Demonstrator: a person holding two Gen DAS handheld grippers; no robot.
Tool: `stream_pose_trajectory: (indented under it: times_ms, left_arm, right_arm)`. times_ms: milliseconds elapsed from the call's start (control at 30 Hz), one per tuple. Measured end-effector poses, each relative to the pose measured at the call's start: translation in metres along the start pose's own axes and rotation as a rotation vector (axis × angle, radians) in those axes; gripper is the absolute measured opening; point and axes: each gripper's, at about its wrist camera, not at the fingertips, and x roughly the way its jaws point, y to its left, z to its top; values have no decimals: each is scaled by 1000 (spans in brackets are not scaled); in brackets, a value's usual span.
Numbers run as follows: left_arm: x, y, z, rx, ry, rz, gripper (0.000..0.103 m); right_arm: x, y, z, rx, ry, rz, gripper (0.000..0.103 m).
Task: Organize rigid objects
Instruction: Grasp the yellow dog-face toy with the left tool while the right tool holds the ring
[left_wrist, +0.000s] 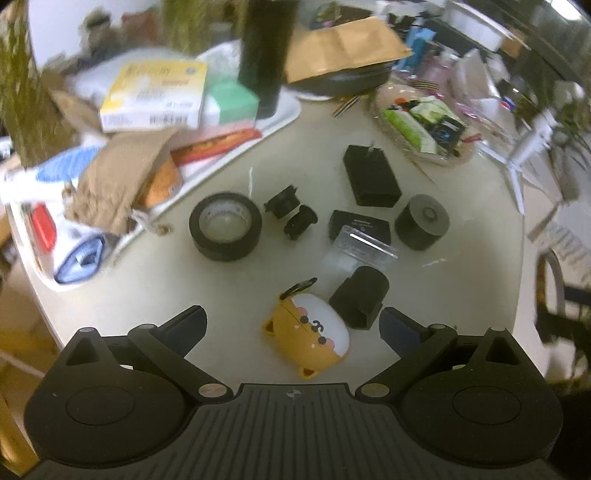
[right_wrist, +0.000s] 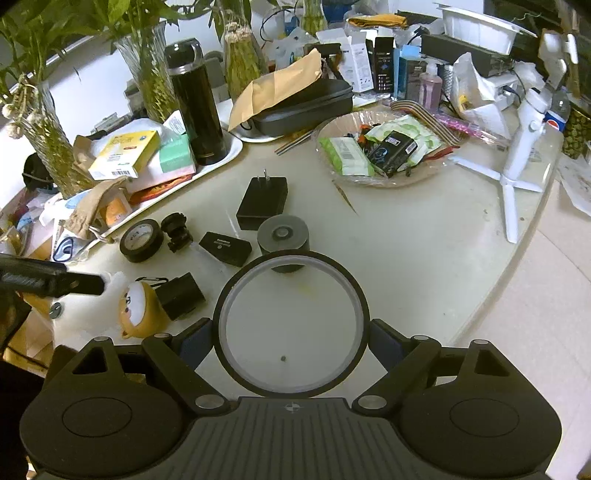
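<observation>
My right gripper (right_wrist: 291, 332) is shut on a round clear lid with a black rim (right_wrist: 291, 258), held above the table. My left gripper (left_wrist: 295, 325) is open, its fingers on either side of an orange dog-faced case (left_wrist: 310, 336), not touching it. Beside that case stands a small black block (left_wrist: 360, 295). Farther back lie a black tape roll (left_wrist: 225, 227), two black knobs (left_wrist: 291, 212), a black plug adapter (left_wrist: 371, 181), a flat black box (left_wrist: 360, 225), a clear plastic case (left_wrist: 365, 249) and a grey cylinder (left_wrist: 422, 221).
A white tray (right_wrist: 236, 147) at the back left holds boxes and a black flask (right_wrist: 195, 107). A glass dish of packets (right_wrist: 384, 147) sits at the back right, with a white tripod (right_wrist: 513, 173) beyond it. Vases with plants line the far left.
</observation>
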Motion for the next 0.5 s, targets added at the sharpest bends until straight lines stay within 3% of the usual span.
stream_pose_trajectory:
  times_ms: [100,367,500]
  left_arm:
    - [12,5,2,-78,37,-9,86]
    - [46,18,1,-302,157,-56,78]
    - [55,19,2,-340,171,-51,71]
  right_arm:
    - [-9,-1,-6,8,-11,7,90]
    - [-25,-1,-20,17,-30,17,90]
    - [-30,-4,-24,30,-34,21,90]
